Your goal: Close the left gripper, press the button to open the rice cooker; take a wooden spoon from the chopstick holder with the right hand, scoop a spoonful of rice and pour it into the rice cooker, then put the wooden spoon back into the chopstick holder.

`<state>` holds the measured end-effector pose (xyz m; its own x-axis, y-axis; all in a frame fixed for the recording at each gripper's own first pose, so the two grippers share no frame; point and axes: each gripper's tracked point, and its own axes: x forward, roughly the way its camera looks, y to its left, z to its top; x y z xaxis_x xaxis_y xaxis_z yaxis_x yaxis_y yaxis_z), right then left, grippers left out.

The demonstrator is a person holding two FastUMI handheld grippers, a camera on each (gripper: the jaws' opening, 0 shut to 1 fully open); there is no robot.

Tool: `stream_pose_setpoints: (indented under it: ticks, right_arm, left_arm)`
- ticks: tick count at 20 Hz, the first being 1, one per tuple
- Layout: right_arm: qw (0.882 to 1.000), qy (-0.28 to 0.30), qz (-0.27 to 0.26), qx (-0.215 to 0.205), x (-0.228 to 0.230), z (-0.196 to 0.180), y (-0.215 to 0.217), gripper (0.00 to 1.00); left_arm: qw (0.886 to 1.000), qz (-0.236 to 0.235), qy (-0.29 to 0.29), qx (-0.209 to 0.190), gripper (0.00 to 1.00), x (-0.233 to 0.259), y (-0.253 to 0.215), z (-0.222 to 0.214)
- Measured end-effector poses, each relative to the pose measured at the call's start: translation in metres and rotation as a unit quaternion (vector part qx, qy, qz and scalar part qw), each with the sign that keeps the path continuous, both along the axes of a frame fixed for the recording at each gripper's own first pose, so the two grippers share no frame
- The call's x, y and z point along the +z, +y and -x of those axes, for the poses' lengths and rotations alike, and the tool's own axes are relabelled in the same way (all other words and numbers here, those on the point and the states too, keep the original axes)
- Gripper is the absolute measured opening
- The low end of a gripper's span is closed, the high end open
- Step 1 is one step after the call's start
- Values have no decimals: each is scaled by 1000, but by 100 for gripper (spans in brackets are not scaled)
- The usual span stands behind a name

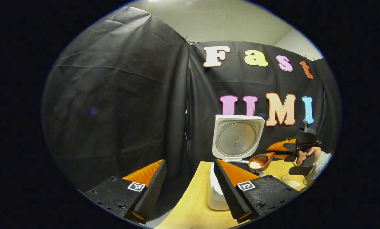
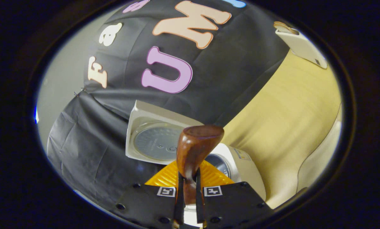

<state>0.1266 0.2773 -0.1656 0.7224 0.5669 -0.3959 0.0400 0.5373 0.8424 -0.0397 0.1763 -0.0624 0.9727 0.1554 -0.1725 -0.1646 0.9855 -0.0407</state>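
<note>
One wooden spoon [image 2: 194,149] clamped in right claw [image 2: 188,190]; left claw [image 1: 190,178] spread; one rice cooker [image 1: 237,136] lid-up.

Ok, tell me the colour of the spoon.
Reddish-brown wood; the spoon shows best in the right gripper view.

One rice cooker [image 1: 223,178], one wooden spoon [image 1: 262,161], one table [image 1: 193,203], two grippers.

No words or numbers were legible. Square black-and-white code markers [image 1: 136,186] stood on both fingers [image 1: 113,194] of the left gripper [image 1: 190,162] and of the right gripper [image 2: 188,183]. A small label [image 2: 241,154] on the cooker [image 2: 248,175] was too blurred to read.
</note>
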Motion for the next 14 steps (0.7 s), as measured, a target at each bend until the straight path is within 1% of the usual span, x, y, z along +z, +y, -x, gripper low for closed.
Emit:
stream_pose_setpoints:
  ticks: [2,4,8,11,12,14]
  right_arm:
    - [1000,-9,25,6,-7,-5,15,18]
    - [998,-20,57,12,-12,-8,26,18]
    - [992,-40,114,31,-25,-11,47,18]
    - [982,-64,170,48,-31,-14,57,18]
    - [977,-75,190,54,-31,-13,60,18]
    - [966,-100,229,68,-28,-13,65,18]
  left_arm:
    - [1000,-3,1,3,89,-2,2,-4]
    - [1000,-4,2,6,89,-3,16,-2]
    - [1000,-2,5,11,89,-7,31,2]
    - [1000,2,7,15,89,-11,38,0]
    - [1000,4,7,15,92,-11,39,0]
    - [1000,5,7,14,87,-12,41,-2]
